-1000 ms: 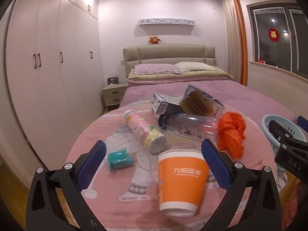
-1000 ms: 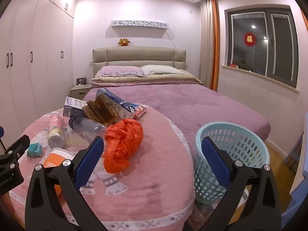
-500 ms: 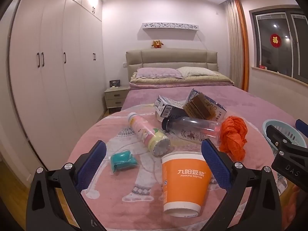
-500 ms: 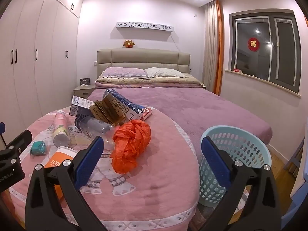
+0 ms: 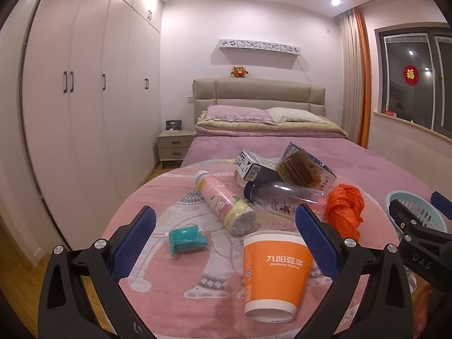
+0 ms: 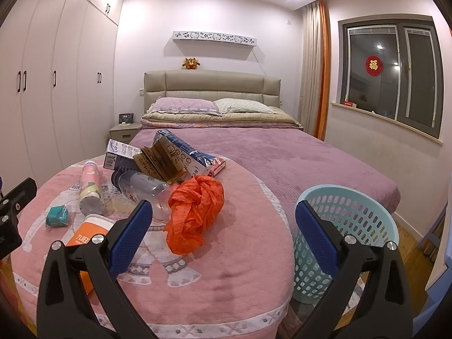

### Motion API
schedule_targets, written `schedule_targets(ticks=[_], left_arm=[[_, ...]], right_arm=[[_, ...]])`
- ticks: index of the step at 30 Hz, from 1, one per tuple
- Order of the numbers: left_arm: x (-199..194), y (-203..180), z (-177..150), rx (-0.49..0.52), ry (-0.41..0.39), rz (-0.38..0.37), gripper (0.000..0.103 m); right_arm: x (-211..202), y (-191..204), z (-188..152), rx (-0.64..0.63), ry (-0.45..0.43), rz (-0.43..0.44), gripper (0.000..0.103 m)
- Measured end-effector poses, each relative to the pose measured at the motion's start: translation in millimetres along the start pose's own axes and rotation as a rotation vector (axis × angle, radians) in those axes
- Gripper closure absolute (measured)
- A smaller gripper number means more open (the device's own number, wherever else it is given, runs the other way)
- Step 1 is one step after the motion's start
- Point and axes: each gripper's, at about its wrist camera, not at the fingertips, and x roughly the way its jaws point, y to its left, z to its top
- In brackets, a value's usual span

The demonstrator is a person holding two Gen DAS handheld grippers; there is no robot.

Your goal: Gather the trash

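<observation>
Cup [image 5: 278, 271] stands upside down nr the bed's [image 6: 296, 163] foot edge, left side. Packet [image 5: 188, 238] left of it. Bottle [image 5: 226, 203] lies behind them, w/ a clear bottle [image 5: 285, 195] to its right. Boxes [image 5: 282, 163] stacked behind that. Crumpled bag [image 6: 196, 212] right of the clear bottle. Basket [image 6: 344, 234] on the floor, beside the bed's right foot corner.

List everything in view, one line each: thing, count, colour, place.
paper cup: 1, orange, upright, nearest on pink blanket
packet: 1, teal, left of cup
drink bottle: 1, pink, lying
clear bottle: 1, dark cap, lying
plastic bag: 1, orange, crumpled
cartons: about 3, piled behind
basket: 1, light blue, on floor right of bed
left claw: 1, black with blue pads, open
right claw: 1, same, open
</observation>
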Motion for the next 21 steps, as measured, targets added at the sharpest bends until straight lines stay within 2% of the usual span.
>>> schedule_targets(ticks=[5, 12, 21], left_arm=[[1.9, -2.9, -3.2, 0.006, 0.009, -0.023, 0.007], [8.8, -10.5, -6.6, 0.031, 0.069, 0.049, 0.007], [7.8, -7.9, -6.3, 0.011, 0.097, 0.045, 0.007]], right_arm=[[0.5, 1.1, -0.6, -0.010, -0.001, -0.016, 0.007], [1.4, -3.8, -1.0, 0.000, 0.005, -0.024, 0.007], [6.9, -13.3, -2.1, 0.031, 0.032, -0.034, 0.007]])
